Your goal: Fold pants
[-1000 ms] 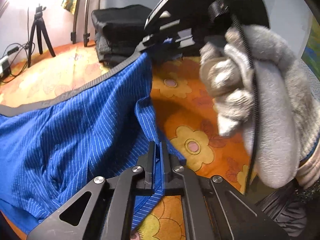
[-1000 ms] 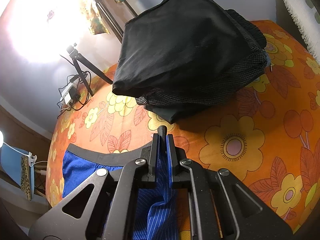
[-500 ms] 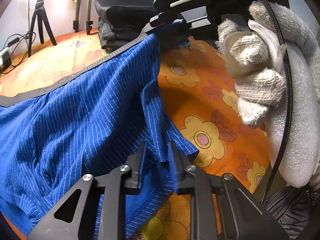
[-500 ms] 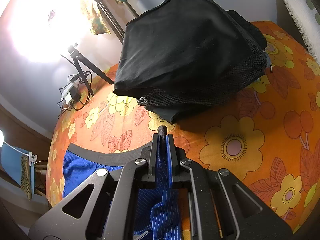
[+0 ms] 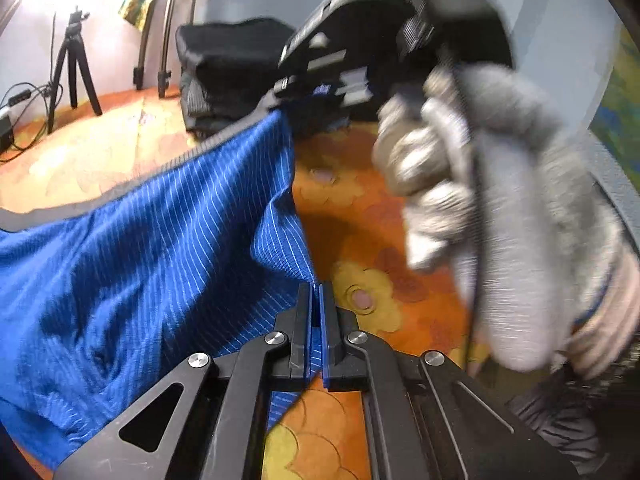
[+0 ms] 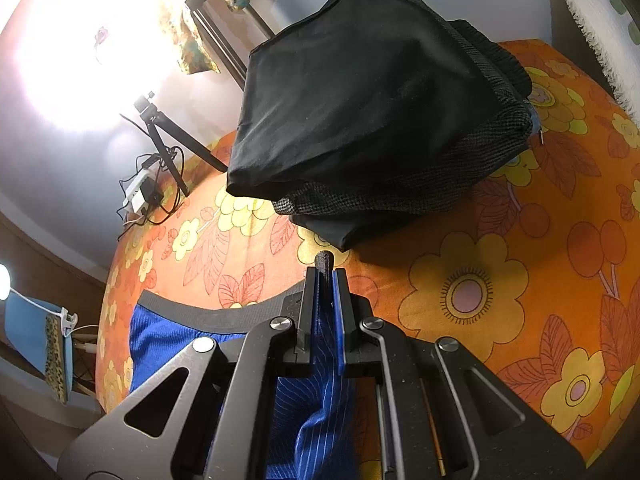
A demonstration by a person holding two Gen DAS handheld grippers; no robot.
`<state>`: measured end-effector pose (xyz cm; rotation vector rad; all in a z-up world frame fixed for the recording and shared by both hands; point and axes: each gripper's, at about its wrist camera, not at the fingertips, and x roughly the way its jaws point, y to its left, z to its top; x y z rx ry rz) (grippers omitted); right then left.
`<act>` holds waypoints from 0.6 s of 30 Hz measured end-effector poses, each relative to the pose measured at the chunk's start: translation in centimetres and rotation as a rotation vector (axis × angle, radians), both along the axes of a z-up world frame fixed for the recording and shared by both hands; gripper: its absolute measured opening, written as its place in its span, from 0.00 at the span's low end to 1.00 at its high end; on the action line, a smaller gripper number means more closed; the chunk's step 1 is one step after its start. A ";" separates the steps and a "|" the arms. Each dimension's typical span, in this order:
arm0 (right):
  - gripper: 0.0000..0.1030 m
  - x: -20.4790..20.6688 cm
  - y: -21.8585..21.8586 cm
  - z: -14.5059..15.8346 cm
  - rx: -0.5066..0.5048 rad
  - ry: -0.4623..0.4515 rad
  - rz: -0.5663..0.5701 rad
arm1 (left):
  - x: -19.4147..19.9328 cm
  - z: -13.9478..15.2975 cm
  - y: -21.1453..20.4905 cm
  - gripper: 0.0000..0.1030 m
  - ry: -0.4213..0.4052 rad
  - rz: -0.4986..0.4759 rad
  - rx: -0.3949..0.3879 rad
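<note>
One pair of blue pants [image 5: 132,264], fine white pinstripes, dark grey waistband [image 6: 208,312]. Fabric is bunched and creased, partly lifted off an orange floral cloth [image 6: 500,280] that covers the surface beneath. In the left wrist view the waistband runs as a long diagonal from lower left up to upper right, so the garment's long edge is stretched between the two grippers; the body of the cloth hangs below that line toward the left.

Left gripper [image 5: 314,320]: jaws drawn close together, a blue hem edge pinched between them, near the camera. Right gripper [image 6: 325,280]: jaws narrow, clamped on the waistband corner, with a dark nub of band poking out past the tips. In the left wrist view the right gripper [image 5: 320,88] shows at the far end of the waistband, held by a grey knit-gloved hand [image 5: 500,200], blurred.

Beyond the pants, one stack of folded dark garments [image 6: 372,120] sits on the floral cloth, apart from the blue fabric: black on top, a grey tweed-like layer under it, another dark piece at the bottom. One small black tripod [image 6: 160,136] stands at the far edge, cables and a white adapter [image 6: 138,192] by its feet. Bright glare on the wall behind.
</note>
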<state>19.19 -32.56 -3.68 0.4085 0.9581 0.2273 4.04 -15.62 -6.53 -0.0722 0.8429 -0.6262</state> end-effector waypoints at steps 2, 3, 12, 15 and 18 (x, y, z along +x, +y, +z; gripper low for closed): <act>0.07 0.0 0.2 0.2 0.000 -0.004 0.000 | -0.5 1.2 1.0 0.02 -0.013 0.001 -0.029; 0.07 0.0 0.4 0.4 -0.002 -0.007 0.001 | -0.7 1.7 1.4 0.02 -0.022 0.004 -0.039; 0.07 -0.1 2.4 2.1 0.005 -0.033 0.014 | -2.5 4.4 6.4 0.02 -0.058 0.061 -0.104; 0.06 -0.1 3.6 2.9 0.009 -0.044 0.026 | -3.1 4.8 7.9 0.02 -0.065 0.083 -0.113; 0.07 -0.1 5.5 3.6 0.015 -0.054 0.042 | -3.4 5.3 9.7 0.02 -0.075 0.114 -0.126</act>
